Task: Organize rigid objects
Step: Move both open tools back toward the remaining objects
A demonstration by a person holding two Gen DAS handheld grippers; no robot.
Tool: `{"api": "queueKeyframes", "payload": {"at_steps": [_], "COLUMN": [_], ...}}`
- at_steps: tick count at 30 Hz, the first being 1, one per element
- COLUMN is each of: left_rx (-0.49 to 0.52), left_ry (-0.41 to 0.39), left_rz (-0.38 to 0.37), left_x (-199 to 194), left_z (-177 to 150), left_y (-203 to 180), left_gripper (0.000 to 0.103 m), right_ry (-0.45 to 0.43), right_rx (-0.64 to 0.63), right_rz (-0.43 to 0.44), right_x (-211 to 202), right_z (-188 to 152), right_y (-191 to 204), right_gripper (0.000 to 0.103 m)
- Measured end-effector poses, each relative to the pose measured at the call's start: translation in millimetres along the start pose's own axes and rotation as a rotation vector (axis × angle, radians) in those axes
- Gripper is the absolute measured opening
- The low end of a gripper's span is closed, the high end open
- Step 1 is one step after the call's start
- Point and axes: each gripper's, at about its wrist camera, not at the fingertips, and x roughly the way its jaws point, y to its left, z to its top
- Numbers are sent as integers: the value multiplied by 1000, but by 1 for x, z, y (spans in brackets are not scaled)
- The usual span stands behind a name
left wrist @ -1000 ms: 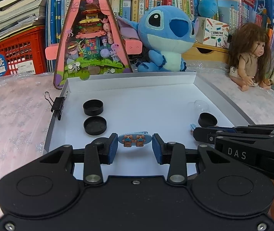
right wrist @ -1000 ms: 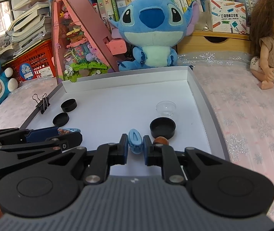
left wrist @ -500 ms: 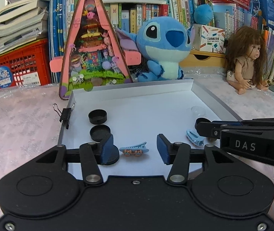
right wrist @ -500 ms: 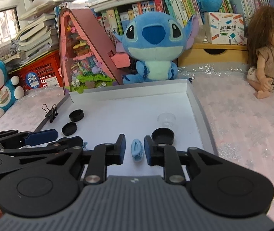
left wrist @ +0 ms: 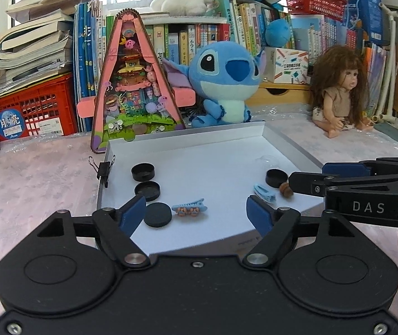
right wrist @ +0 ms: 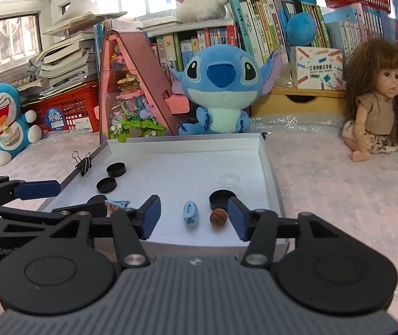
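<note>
Bookshelves point(left wrist: 226, 28) crammed with books fill the background, with a red crate point(left wrist: 31, 111) at left. Pink patterned cloth point(right wrist: 338, 189) is spread over the table. A blue plush toy point(right wrist: 221, 89) and a pink triangular model house point(left wrist: 131, 83) are stood behind a shallow white tray point(right wrist: 266, 162); a long-haired doll point(right wrist: 377, 103) is seated well to the right, a blue-and-white cat plush point(right wrist: 0, 120) to the left. A black binder clip point(left wrist: 104, 167) is fixed on the tray's left rim.

Left gripper point(left wrist: 196, 215): jaws have just been opening and are spread wide, nothing gripped. A blue hair clip with brown bears point(left wrist: 189, 209) is lying flat on the tray floor between the pads, untouched, with a black disc point(left wrist: 157, 214) just beside it near the left pad.

Right gripper point(right wrist: 194, 217): jaws also have just been opening and are released. A plain blue hair clip point(right wrist: 191, 213) and a small brown nut-like piece point(right wrist: 219, 217) are lying on the tray floor between the pads, apart from both.

Two black caps point(left wrist: 143, 171) are placed near the left rim, a third point(right wrist: 221, 198) near the right, with a clear dome point(right wrist: 229, 180) just behind it.
</note>
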Motion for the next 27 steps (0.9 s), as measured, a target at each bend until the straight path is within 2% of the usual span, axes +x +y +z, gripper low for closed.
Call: {"api": "queueKeyframes", "payload": {"at_steps": [2, 10, 27], "left_rx": [-1, -7, 23], "left_ry": [-3, -17, 20], "left_rz": [-10, -35, -109], "left_x": [-7, -35, -93], "left_z": [-3, -19, -72], "left_y": [0, 0, -5], "left_gripper": [78, 79, 80], "right_ry": [-9, -26, 11], "right_rx": [-17, -80, -169], "right_rz": [2, 18, 60], "right_x": [-7, -33, -81], "right_z": [-2, -17, -65], "right_y": [2, 10, 22], "right_gripper": [74, 79, 80]}}
